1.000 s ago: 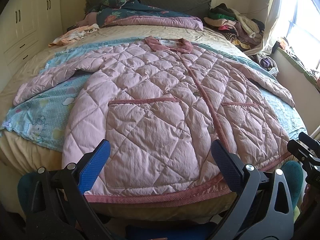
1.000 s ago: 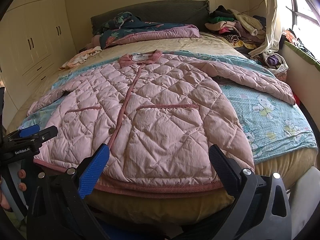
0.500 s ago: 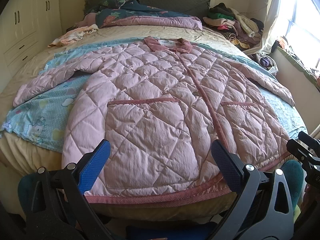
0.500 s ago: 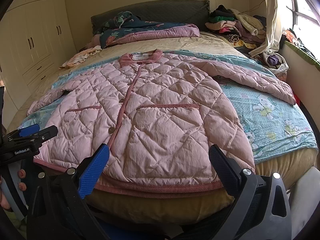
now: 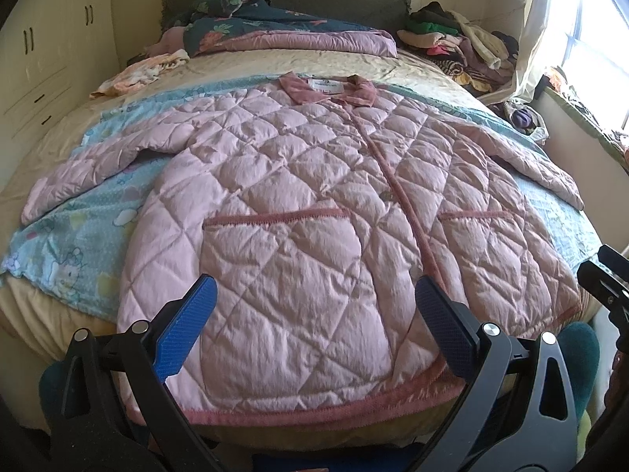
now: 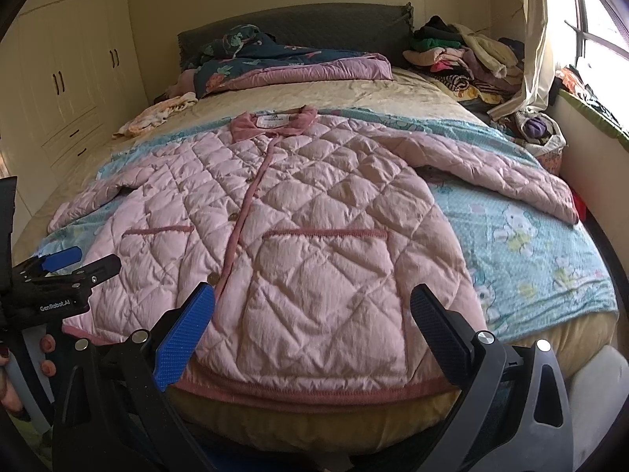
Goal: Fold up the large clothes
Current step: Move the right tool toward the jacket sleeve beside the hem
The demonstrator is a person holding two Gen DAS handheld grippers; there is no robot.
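Cream wardrobe (image 6: 74,78) with drawers ran along the left wall. The bed (image 5: 354,67) filled the room, dark headboard (image 6: 314,23) at the far end, a folded floral quilt (image 6: 283,67) below it. A light blue cartoon-print sheet (image 6: 530,244) covered the near half. The pink quilted jacket (image 5: 314,212) lay flat on it, face up, buttoned, both sleeves spread out, hem at the near bed edge. A white collar label (image 5: 328,84) was too small to read. "GenRobot.AI" was printed on the left gripper (image 6: 68,261) body. A clothes pile (image 5: 464,47) sat far right, window (image 6: 601,19) beyond. Bare sheet lay on both sides of the jacket. Left gripper and right gripper (image 6: 312,320) hovered just off the hem, jaws wide apart, holding nothing.
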